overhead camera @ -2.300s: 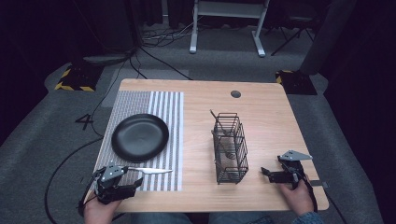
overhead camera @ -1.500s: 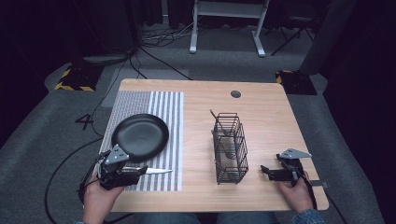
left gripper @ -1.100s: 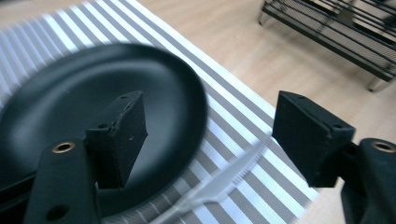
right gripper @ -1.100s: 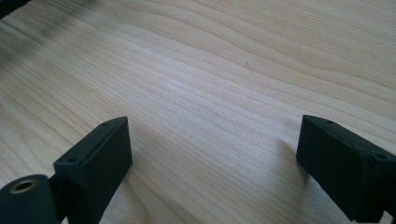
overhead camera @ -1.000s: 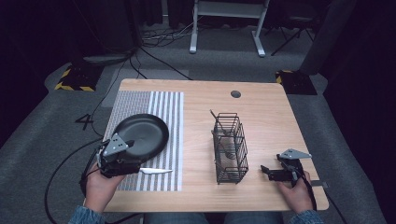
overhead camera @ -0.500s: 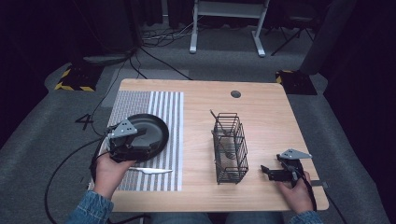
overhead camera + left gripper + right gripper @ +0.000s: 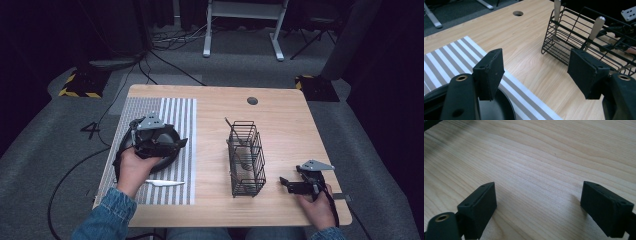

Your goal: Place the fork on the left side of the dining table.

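Note:
My left gripper (image 7: 179, 145) hovers over a black plate (image 7: 169, 154) on the striped mat (image 7: 180, 115), pointing right. Its jaws stand open with nothing between them (image 7: 536, 62), and the plate's rim (image 7: 499, 107) shows just below them. A white-handled knife (image 7: 165, 183) lies flat on the mat in front of the plate, beside my left wrist. A black wire basket (image 7: 245, 157) stands mid-table with two pieces of cutlery (image 7: 596, 25) upright in it. My right gripper (image 7: 284, 182) rests near the table's front right, open above bare wood (image 7: 536, 195).
The wooden table (image 7: 285, 120) has a round cable hole (image 7: 252, 100) near its far edge. Cables and a stand's legs lie on the dark floor beyond. Bare wood separates the mat from the basket (image 7: 584, 32).
My left hand has moved away from the table's front edge, rising over the plate. The knife stays on the mat. The right hand has kept still.

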